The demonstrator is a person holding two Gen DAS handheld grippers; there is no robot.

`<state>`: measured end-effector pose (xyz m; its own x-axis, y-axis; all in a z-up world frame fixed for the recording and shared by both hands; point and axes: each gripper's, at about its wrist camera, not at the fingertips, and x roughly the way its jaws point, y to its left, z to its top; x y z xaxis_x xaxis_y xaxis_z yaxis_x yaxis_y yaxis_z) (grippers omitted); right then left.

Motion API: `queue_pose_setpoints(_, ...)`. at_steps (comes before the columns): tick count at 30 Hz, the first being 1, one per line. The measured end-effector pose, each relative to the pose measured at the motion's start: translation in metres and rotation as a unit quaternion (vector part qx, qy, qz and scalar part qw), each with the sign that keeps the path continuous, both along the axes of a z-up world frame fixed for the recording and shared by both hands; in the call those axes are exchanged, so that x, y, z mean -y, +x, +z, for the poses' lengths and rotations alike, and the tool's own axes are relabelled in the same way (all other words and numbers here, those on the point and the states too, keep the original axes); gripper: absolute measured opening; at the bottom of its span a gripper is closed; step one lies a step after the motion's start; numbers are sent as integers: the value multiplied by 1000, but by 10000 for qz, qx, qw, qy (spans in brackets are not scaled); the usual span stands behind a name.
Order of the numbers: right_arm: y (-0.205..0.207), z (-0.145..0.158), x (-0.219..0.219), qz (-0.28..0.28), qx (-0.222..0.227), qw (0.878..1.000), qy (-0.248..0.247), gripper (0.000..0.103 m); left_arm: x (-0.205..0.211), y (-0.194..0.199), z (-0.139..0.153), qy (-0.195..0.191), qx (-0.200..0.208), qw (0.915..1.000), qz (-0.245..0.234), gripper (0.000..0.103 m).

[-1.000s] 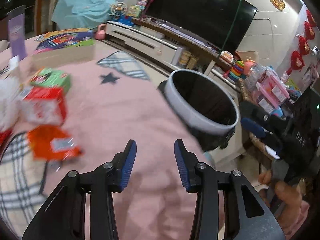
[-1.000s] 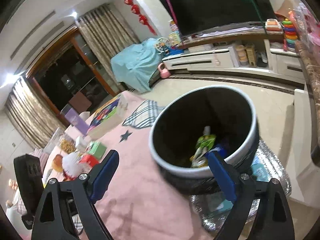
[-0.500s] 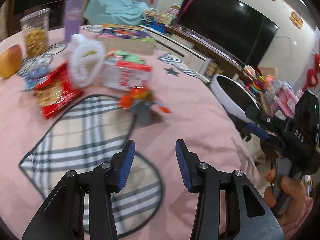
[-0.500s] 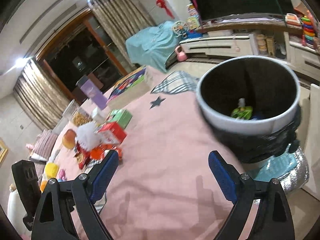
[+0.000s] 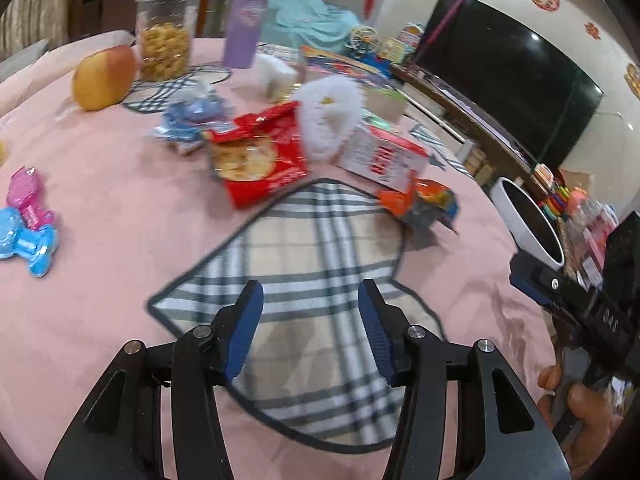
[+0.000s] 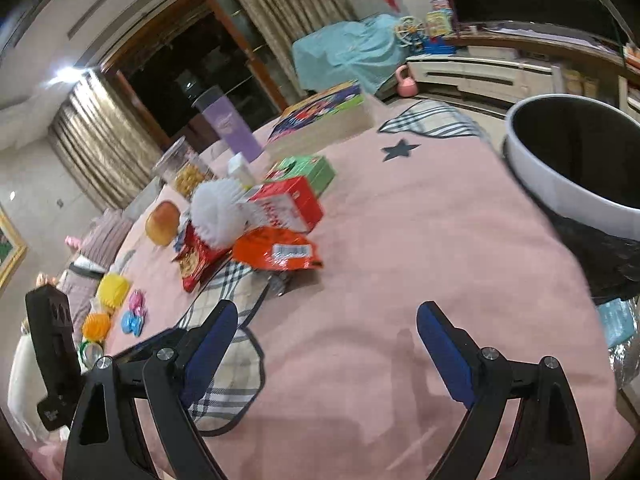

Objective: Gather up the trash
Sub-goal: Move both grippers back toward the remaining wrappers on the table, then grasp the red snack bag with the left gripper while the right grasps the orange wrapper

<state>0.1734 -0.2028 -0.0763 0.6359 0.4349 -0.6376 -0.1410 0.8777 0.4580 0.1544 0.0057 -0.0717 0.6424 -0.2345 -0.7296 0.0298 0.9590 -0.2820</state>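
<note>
Both tongs empty. Left tongs (image 5: 310, 328) part-open, jaws have just been opening, nothing between them. Right tongs (image 6: 324, 344) spread wide, released.

Trash sits in a cluster mid-desk, ahead of both tongs. Nearest pieces: orange wrapper (image 5: 420, 200) / (image 6: 276, 254) and red snack bag (image 5: 256, 160) / (image 6: 196, 258). Red-and-white carton (image 5: 384, 156) and white fluffy thing (image 5: 328, 120) sit just behind them. Bin (image 6: 576, 168) is at the desk's edge, on the right in both views.

Key relation: from the left tongs the orange wrapper lies ahead and to the right, across the plaid patch (image 5: 304, 248); the red bag ahead, slightly left. From the right tongs the wrapper is ahead-left, long axis running roughly across the view, barcode side up. I judge the left tongs nearer the red bag and the right about as well placed for the wrapper; hard to rank in fisheye.

Vs one second ago: both views were on the bin then; they've swung onto the cluster, and the bin has slid to the frame edge. Left jaws are wider than then, right unchanged.

Pink desk cover (image 6: 400, 240) is soft, so I'd expect a pinch to snag cloth.
</note>
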Motion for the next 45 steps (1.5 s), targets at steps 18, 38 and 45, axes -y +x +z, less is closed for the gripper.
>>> queue_pose_setpoints(18, 26, -10, -43, 362, -25, 9990, -253, 92, -32, 35, -4, 77, -58, 9998, 200, 56)
queue_pose_setpoints(38, 63, -21, -63, 391, -113, 9982, -437, 28, -25, 79, -8, 35, 9, 10000, -12, 2)
queue_pose_setpoints(45, 50, -16, -49, 362, 66, 9991, -190, 20, -20, 58, -1, -23, 204, 9997, -91, 1)
